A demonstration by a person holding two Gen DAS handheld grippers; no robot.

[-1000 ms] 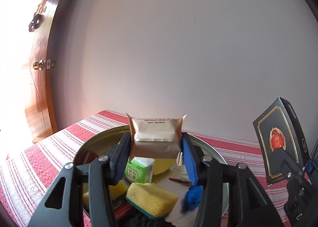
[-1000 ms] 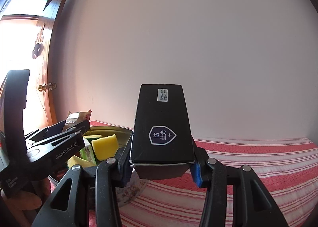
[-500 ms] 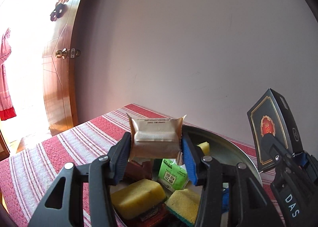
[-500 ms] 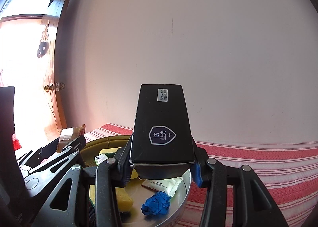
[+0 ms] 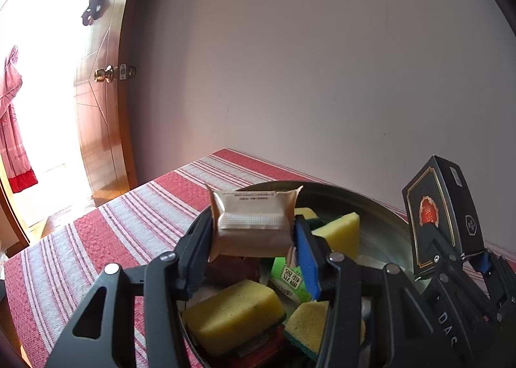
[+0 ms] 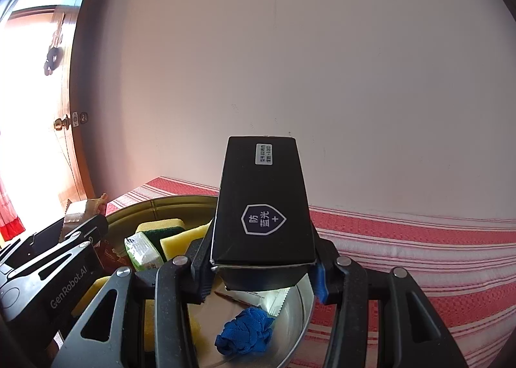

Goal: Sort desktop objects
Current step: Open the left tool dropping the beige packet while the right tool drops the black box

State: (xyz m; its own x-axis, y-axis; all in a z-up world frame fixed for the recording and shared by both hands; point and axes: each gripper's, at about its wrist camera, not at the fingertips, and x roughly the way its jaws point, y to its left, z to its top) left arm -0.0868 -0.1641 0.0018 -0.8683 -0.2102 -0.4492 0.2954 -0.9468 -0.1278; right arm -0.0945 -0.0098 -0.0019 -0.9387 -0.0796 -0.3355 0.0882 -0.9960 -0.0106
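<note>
Left gripper [image 5: 254, 232] fingers clenched on tan foil packet [image 5: 253, 226], packet wedged crosswise between pads, raised above metal bowl [image 5: 380, 223]. Right gripper [image 6: 262, 268] fingers clenched on black box [image 6: 262, 206], box lengthwise between pads, far end tilted up, over bowl's right part. Packet: crimped ends, small print strip, shiny. Box: white shield emblem, small label; red-gold crest on side face. Bowl on red-striped counter [image 5: 145, 216] holds yellow sponges [image 5: 232, 313], green pack [image 5: 288, 281], blue cloth wad [image 6: 245, 331]. Bowl's near rim hidden behind fingers; print unreadable.
</note>
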